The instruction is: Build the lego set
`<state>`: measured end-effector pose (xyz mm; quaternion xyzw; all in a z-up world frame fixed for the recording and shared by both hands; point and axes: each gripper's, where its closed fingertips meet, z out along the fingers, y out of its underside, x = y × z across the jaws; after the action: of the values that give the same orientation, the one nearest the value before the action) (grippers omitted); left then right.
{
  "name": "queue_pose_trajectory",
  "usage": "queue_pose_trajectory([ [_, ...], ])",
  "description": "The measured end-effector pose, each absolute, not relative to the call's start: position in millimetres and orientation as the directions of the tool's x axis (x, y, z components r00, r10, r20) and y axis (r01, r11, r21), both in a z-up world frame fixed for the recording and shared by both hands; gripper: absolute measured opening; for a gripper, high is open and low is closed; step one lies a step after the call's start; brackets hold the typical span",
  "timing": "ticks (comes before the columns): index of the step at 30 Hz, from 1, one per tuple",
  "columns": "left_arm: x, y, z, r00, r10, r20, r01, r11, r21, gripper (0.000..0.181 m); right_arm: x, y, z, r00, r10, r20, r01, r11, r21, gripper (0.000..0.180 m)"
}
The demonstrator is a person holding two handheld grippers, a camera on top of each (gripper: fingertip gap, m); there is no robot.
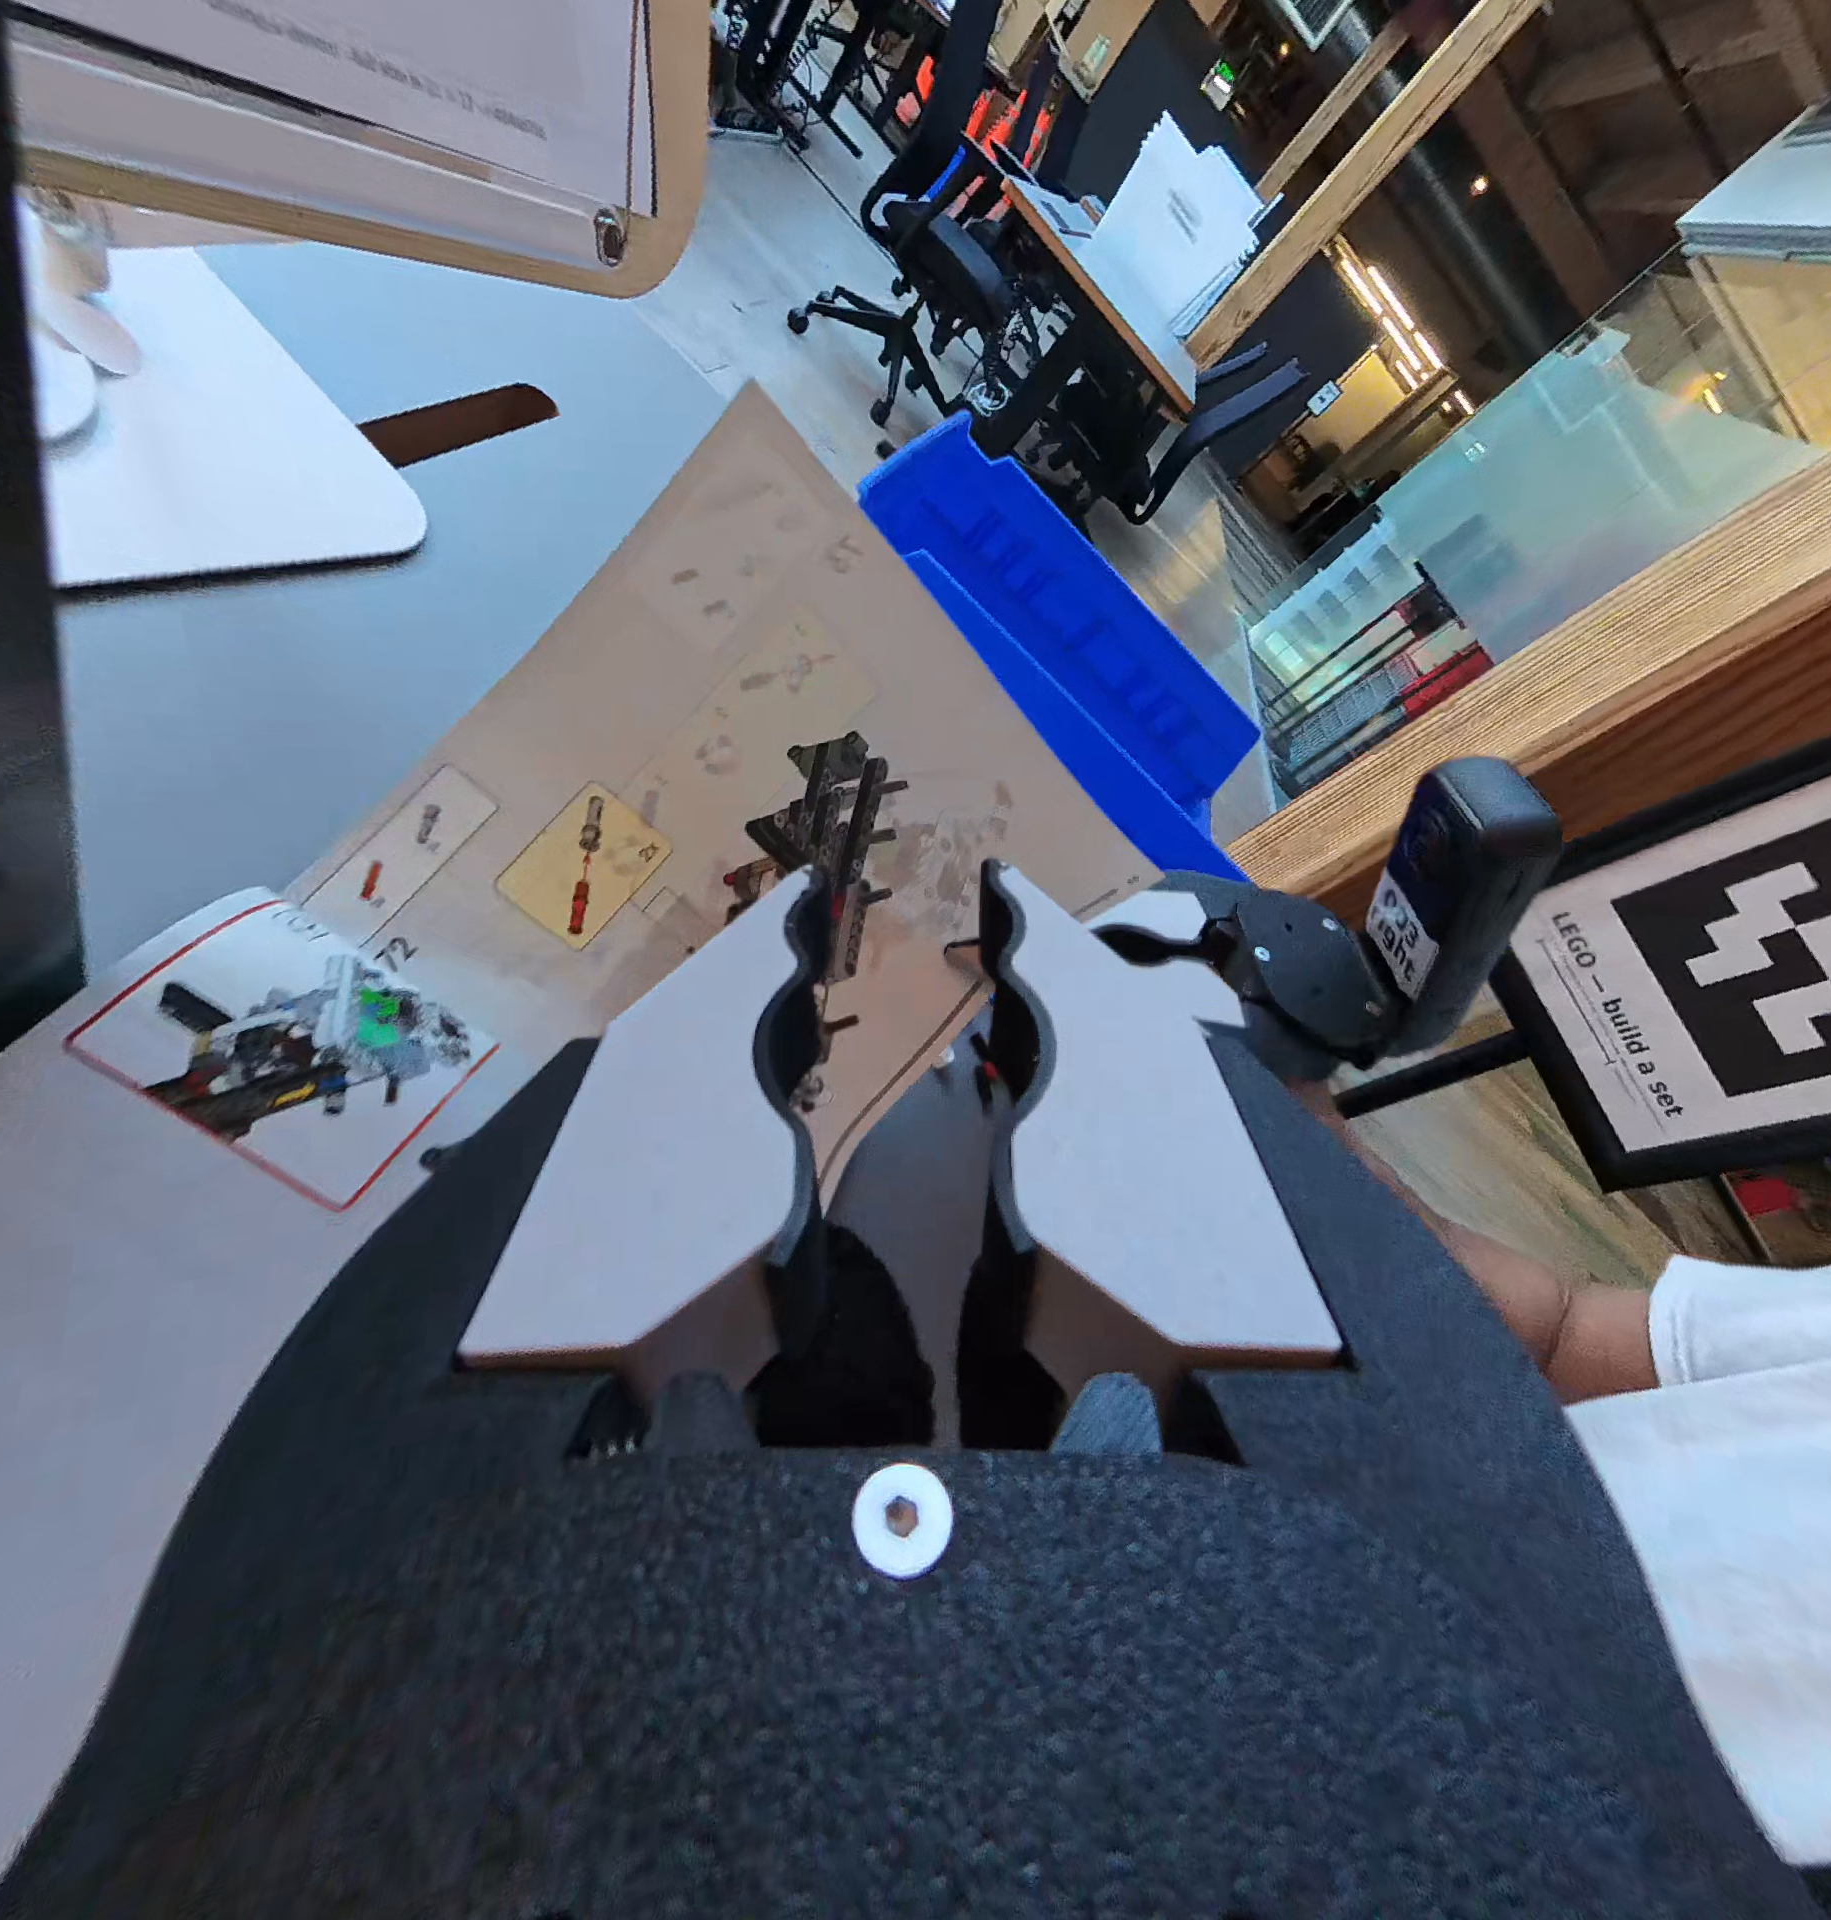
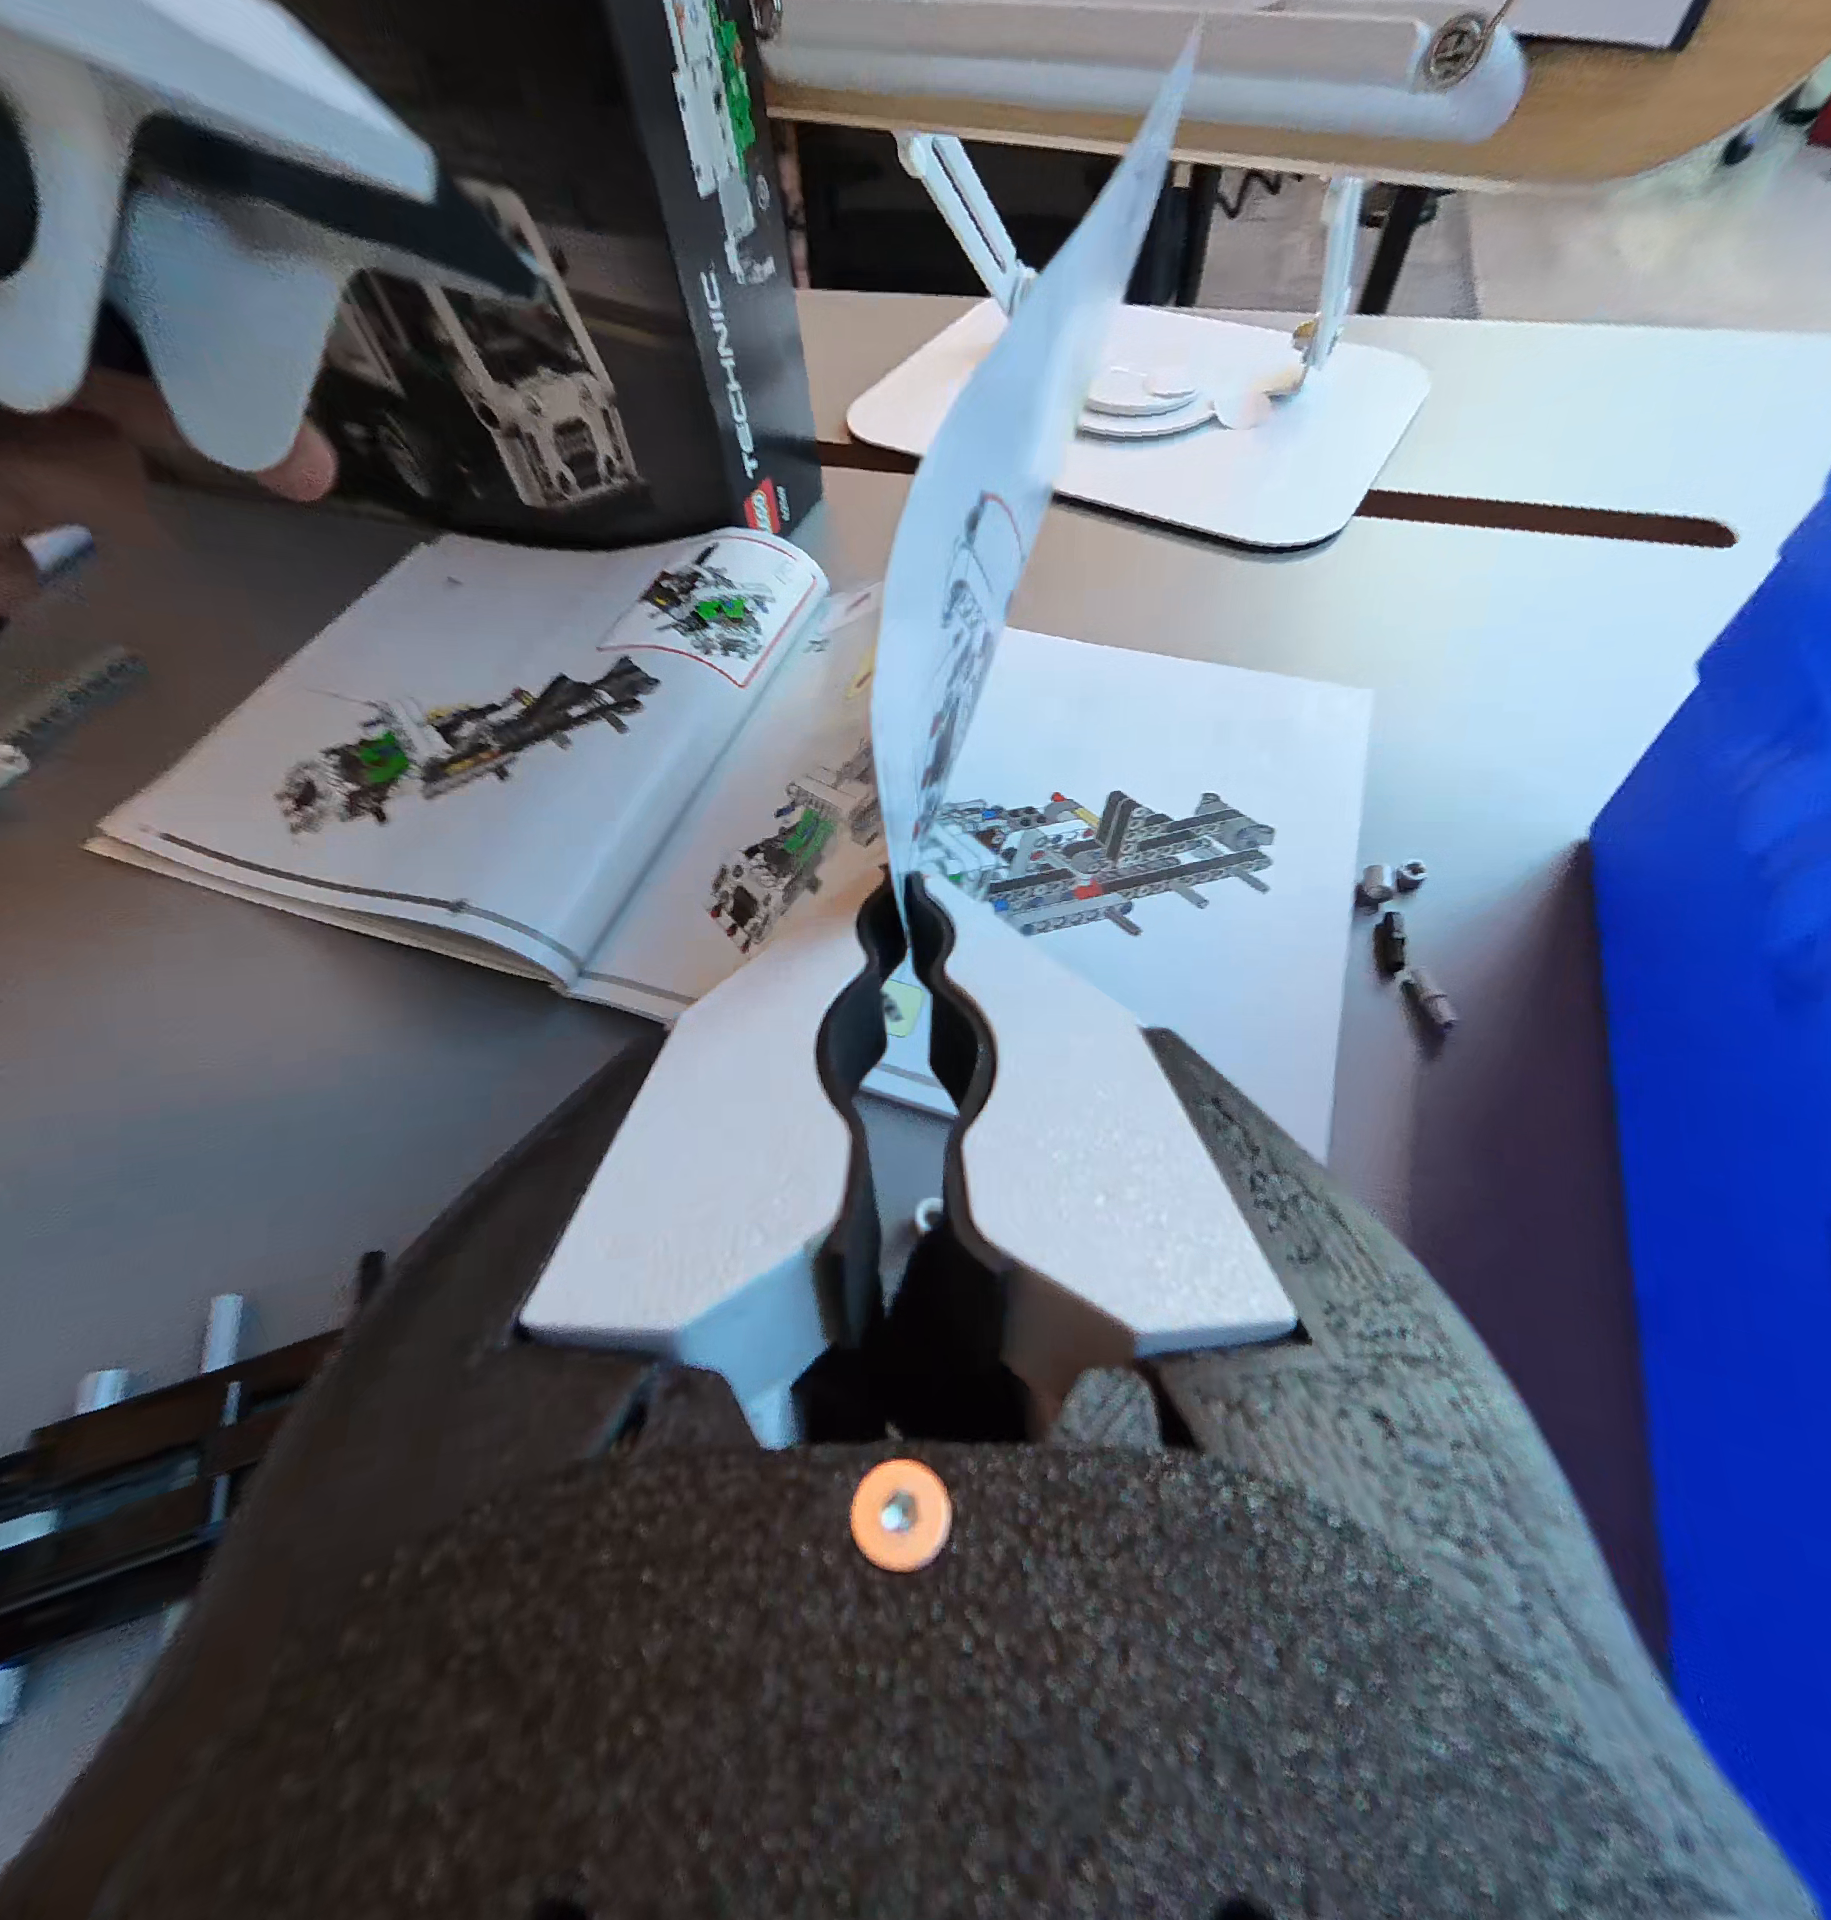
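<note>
My right gripper [image 2: 909,894] is shut on the edge of one page [image 2: 1004,499] of the open instruction booklet [image 2: 454,748] and holds that page up on end above the booklet. In the left wrist view the lifted page [image 1: 786,665] looks tan, with the right gripper [image 1: 1295,966] at its right edge. My left gripper [image 1: 900,883] is open and empty, raised in front of the page. It shows blurred at the upper left of the right wrist view [image 2: 194,260]. Small grey lego pins [image 2: 1394,935] lie right of the booklet.
A black lego box [image 2: 599,312] stands behind the booklet. A blue bin [image 2: 1742,987] is at the right. A white stand base [image 2: 1306,457] sits at the back. Loose lego parts [image 2: 49,717] lie at the left and a dark assembly [image 2: 111,1475] near the front left. A framed marker sign [image 1: 1721,987] stands beside the table.
</note>
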<state>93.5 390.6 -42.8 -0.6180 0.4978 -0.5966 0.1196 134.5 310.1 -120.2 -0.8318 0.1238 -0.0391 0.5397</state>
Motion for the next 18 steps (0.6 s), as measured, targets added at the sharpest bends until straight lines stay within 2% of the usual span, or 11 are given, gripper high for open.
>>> queue_pose_trajectory([
  [1,84.9,393.4,-40.5,-0.203,-0.767,0.609,-0.468,-0.47,-0.748,0.025,132.9,310.1,-119.7,0.966,-0.239,-0.094,-0.182,-0.379,-0.907,0.0],
  [3,64.6,399.5,-33.0,-0.201,-0.781,0.591,-0.451,-0.462,-0.764,0.025,132.2,310.3,-119.4,0.964,-0.236,-0.122,-0.206,-0.373,-0.905,0.0],
  [5,37.6,414.5,-18.1,-0.186,-0.818,0.544,-0.386,-0.448,-0.807,0.011,132.3,310.9,-118.9,0.964,-0.241,-0.114,-0.201,-0.376,-0.904,0.0],
  [6,21.8,427.2,-9.2,-0.153,-0.85,0.504,-0.332,-0.436,-0.837,0.011,132.9,310.8,-118.3,0.964,-0.245,-0.1,-0.19,-0.376,-0.907,0.0],
  [9,-29.8,458.0,3.2,-0.01,-0.92,0.391,-0.284,-0.372,-0.884,0.017,130.9,311.2,-115.0,0.966,-0.236,-0.107,-0.188,-0.353,-0.917,0.0],
  [12,-71.6,459.2,10.8,0.052,-0.944,0.326,-0.273,-0.328,-0.904,0.018,122.7,314.4,-111.8,0.972,-0.171,-0.163,-0.213,-0.331,-0.919,0.0],
  [18,-116.3,441.0,1.4,0.11,-0.932,0.346,-0.232,-0.362,-0.903,0.02,118.7,318.8,-109.1,0.975,-0.143,-0.17,-0.208,-0.326,-0.922,0.0],
])
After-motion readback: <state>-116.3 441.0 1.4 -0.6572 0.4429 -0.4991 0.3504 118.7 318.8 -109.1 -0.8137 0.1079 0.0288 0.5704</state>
